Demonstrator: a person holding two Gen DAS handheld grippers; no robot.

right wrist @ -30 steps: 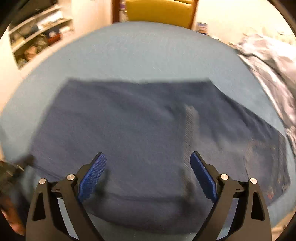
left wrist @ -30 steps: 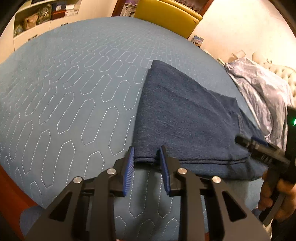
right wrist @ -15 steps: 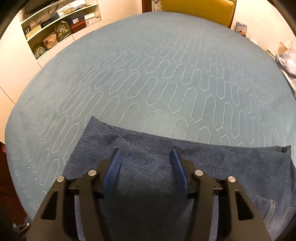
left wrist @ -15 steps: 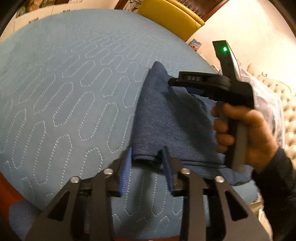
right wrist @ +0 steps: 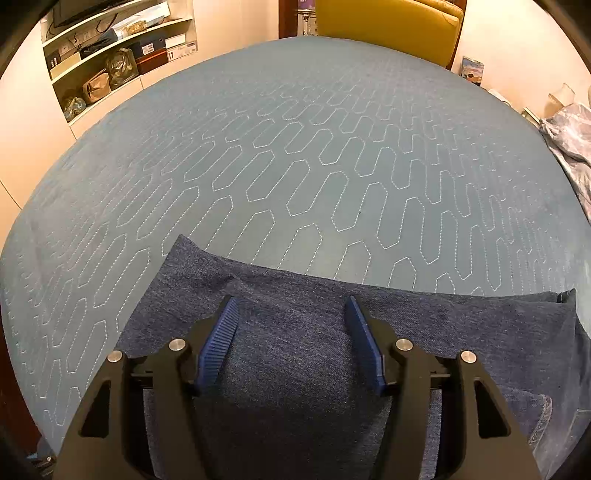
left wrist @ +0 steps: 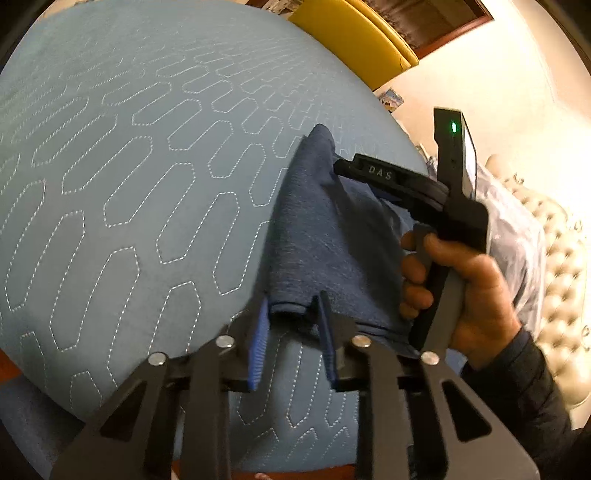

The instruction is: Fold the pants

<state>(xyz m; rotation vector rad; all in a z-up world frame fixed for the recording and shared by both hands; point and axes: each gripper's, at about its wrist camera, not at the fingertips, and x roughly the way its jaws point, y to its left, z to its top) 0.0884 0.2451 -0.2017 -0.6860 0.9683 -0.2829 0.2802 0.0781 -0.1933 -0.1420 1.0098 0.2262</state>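
Folded dark blue denim pants (left wrist: 332,240) lie on a light blue quilted bed (left wrist: 147,184). My left gripper (left wrist: 290,306) is at their near corner. The rolled hem fills the narrow gap between its blue pads, so it is shut on the cloth. A person's hand (left wrist: 461,288) holds my right gripper (left wrist: 338,166) at the far corner, where the cloth rises in a peak. In the right wrist view the right gripper (right wrist: 291,302) stands open, with its fingers wide apart over the pants (right wrist: 295,369) near their far edge.
A crumpled pale lilac cloth (left wrist: 517,236) and a tufted cream headboard (left wrist: 561,258) are to the right. A yellow chair (right wrist: 388,26) stands beyond the bed. Wall shelves (right wrist: 110,62) with bags are at the far left. The quilt (right wrist: 295,166) stretches away beyond the pants.
The right gripper swung from the pants' right part to the far left corner and narrowed its jaws. The left pads closed in on the near hem, and the far corner lifted.
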